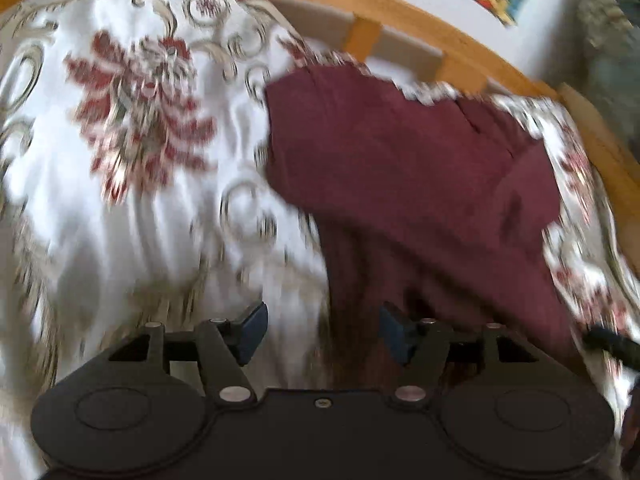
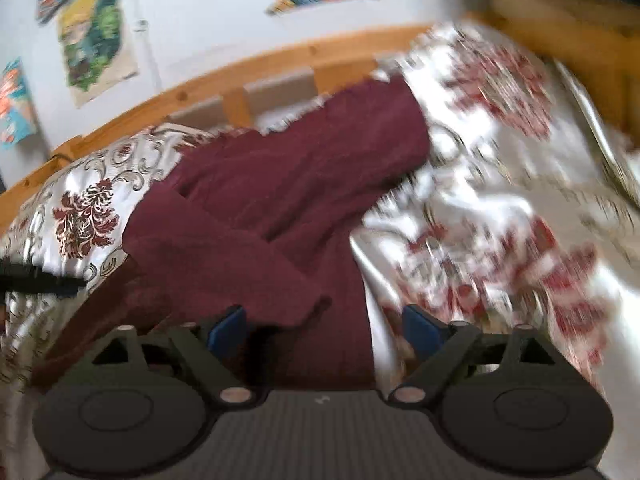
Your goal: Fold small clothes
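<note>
1. maroon garment (image 1: 412,168) lies partly folded on the floral bedspread (image 1: 120,200), near the wooden bed rail (image 1: 400,4).
2. i see my left tongs (image 1: 323,330) open and empty, over its near left edge.
3. my right tongs (image 2: 323,326) are open too, gripping nothing, with a cloth flap between the jaws.
4. it looks soft, light and floppy; i'd pinch hems or corners, since the sheet may slip.

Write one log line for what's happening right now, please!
task: fold clothes | garment: maroon, on bedspread | left hand-held gripper: open, at garment edge | right hand-held gripper: open, over garment
</note>
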The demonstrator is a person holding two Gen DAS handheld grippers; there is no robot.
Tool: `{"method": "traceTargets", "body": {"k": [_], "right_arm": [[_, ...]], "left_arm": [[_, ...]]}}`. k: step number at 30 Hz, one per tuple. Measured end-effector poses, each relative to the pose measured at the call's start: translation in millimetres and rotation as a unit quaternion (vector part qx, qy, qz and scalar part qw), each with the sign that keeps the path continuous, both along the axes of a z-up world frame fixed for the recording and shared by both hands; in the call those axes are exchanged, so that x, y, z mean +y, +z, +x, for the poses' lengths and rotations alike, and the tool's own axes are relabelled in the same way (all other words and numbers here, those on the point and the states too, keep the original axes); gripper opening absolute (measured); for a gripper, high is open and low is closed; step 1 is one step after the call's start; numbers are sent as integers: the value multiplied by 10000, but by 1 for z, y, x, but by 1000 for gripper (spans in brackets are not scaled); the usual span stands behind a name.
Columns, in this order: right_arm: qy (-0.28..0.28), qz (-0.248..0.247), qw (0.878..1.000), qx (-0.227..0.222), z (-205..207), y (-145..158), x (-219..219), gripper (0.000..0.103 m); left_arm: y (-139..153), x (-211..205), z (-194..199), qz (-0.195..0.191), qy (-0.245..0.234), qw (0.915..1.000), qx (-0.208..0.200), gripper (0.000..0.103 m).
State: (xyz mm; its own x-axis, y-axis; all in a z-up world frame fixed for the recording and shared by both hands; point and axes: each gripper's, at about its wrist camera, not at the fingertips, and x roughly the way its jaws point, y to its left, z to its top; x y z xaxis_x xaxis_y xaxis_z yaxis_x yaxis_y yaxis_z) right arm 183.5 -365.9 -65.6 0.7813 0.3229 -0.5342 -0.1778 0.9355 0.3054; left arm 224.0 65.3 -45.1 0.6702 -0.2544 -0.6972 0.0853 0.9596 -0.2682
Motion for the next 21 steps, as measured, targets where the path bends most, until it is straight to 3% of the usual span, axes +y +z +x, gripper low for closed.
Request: {"method": "traceTargets", "body": {"k": [3, 7, 10, 12, 13, 14, 15, 19, 21], "right_arm": [[-91, 86, 9995, 295, -17, 1, -7, 72], [-172, -290, 9981, 523, -35, -6, -6, 67], [-164, -180, 9968, 760, -30, -16, -4, 62], [-181, -406, 9959, 791, -28, -19, 4, 52], [-159, -580, 9953, 763, -29, -18, 9, 31], [-179, -831, 9937, 724, -29, -17, 15, 16], [-194, -953, 9927, 713, -31, -15, 16, 10], [-234, -1064, 9918, 667, -48, 8, 6, 8], [-241, -1211, 9904, 627, -63, 23, -1, 8]], "left_arm": [[-12, 4, -22, 42, -168, 9996, 226, 63], [-20, 3, -36, -15, -369, 9983, 449, 58], [-20, -5, -40, 121, -521, 9968, 601, 34], [-20, -14, -42, 287, -643, 9947, 751, 9], [-18, -19, -45, 408, -672, 9943, 724, 9], [-15, -24, -49, 553, -670, 9944, 604, 7], [-10, -28, -54, 663, -649, 9944, 508, 6], [20, -26, -75, 991, -425, 9939, 239, 5], [36, -19, -89, 936, -405, 9946, 189, 5]]}}
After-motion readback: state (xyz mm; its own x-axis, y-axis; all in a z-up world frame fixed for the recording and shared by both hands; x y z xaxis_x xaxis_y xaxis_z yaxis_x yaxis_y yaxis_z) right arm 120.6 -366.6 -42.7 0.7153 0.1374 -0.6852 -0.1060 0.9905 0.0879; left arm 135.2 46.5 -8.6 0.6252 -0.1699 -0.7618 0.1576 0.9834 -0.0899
